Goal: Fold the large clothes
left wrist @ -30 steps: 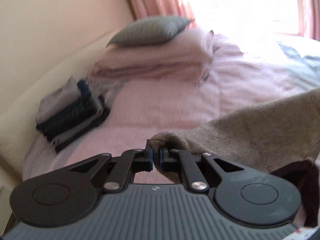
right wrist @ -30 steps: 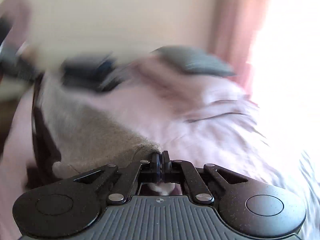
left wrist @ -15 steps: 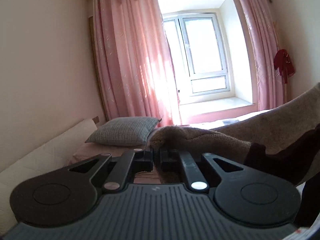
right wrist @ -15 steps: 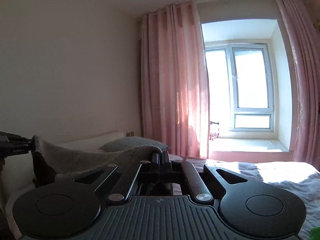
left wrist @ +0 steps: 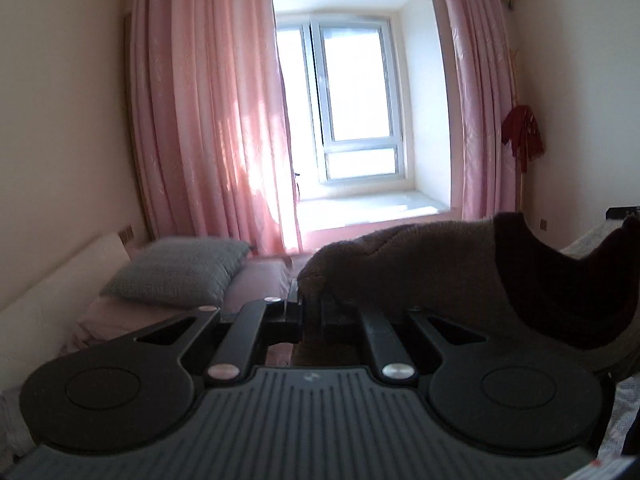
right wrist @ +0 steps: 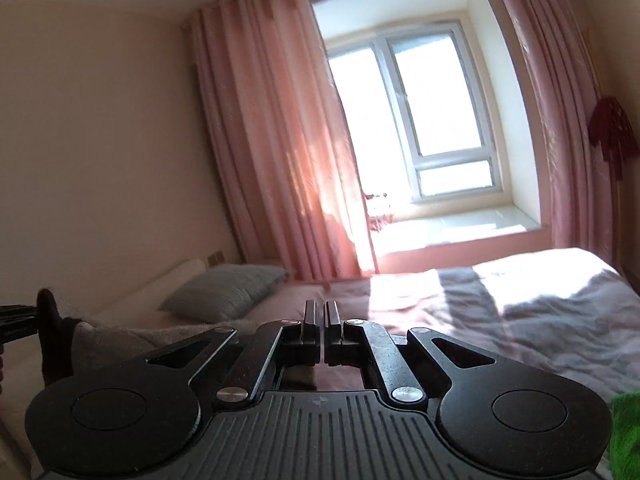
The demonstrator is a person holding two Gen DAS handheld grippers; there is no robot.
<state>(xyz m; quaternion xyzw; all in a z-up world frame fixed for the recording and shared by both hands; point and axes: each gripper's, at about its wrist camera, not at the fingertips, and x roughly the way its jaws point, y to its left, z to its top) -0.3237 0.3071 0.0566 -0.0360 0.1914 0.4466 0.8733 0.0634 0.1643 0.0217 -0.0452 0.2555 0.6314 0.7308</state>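
Observation:
A large brown-grey garment (left wrist: 420, 264) with a dark lining (left wrist: 560, 288) hangs in the air above the bed. My left gripper (left wrist: 312, 312) is shut on its edge, and the cloth bunches over the right finger and trails off to the right. In the right wrist view the same garment (right wrist: 108, 338) lies low at the left, with the left gripper (right wrist: 16, 320) at the frame's edge. My right gripper (right wrist: 322, 312) is shut to a thin slit. Its fingertips stand bare and no cloth shows between them.
A bed with pink-grey bedding (right wrist: 520, 312) fills the right. A grey pillow (left wrist: 180, 272) lies by the cream headboard (left wrist: 52, 296). Pink curtains (left wrist: 208, 120) frame a bright window (left wrist: 352, 92). A red item (left wrist: 522, 136) hangs on the right wall, and something green (right wrist: 626, 432) sits at the lower right.
Both grippers swung up from facing the bed to facing the window, lifting the garment. The cloth that lay over the right gripper's fingertips is gone from them.

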